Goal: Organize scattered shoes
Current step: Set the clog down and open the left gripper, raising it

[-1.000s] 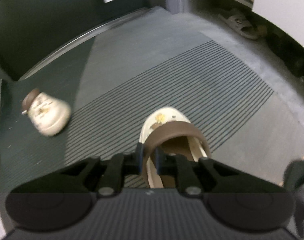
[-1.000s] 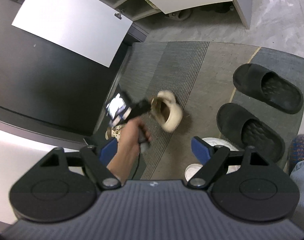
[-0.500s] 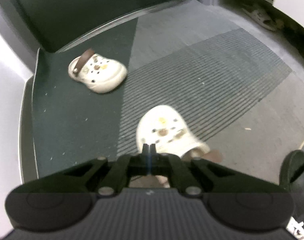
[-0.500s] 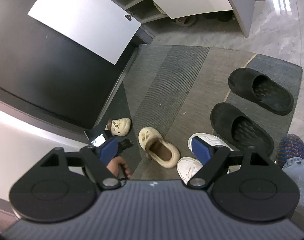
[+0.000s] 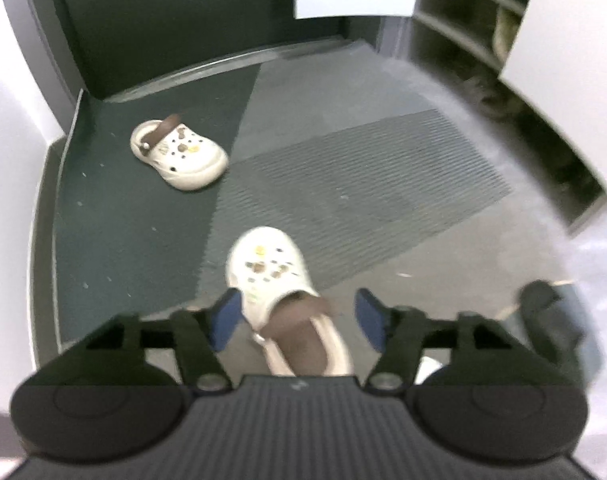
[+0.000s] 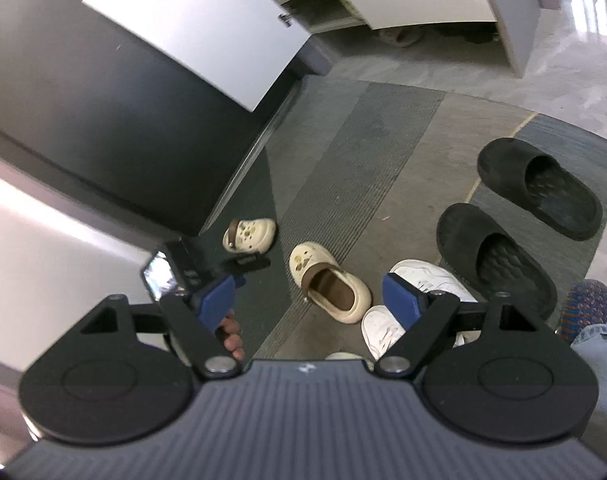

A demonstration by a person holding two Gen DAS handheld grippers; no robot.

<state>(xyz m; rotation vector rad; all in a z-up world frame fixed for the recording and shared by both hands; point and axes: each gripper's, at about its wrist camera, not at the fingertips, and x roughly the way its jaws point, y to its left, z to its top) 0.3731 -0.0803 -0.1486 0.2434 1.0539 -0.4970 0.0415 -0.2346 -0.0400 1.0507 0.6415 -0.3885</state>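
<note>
Left gripper [image 5: 297, 316] jaws spread wide, holding nothing; cream clog [image 5: 281, 292] sits on the mat [image 5: 363, 184] right between its fingers, heel strap toward the gripper, not pinched. Second cream clog [image 5: 179, 156] lies farther ahead to its left, well apart. Right gripper [image 6: 311, 296] also spread, empty, above white sneakers [image 6: 383, 328]. Black slides [image 6: 499, 256] to its right.

Right claw [image 6: 309, 298]: jaws wide apart, holding nothing.
Near clog [image 6: 329, 282]: on the mat [image 6: 363, 148], beside white sneakers [image 6: 427, 280].
Far clog [image 6: 249, 234]: apart, leftward.
Black slides [image 6: 515, 216]: right side.
</note>
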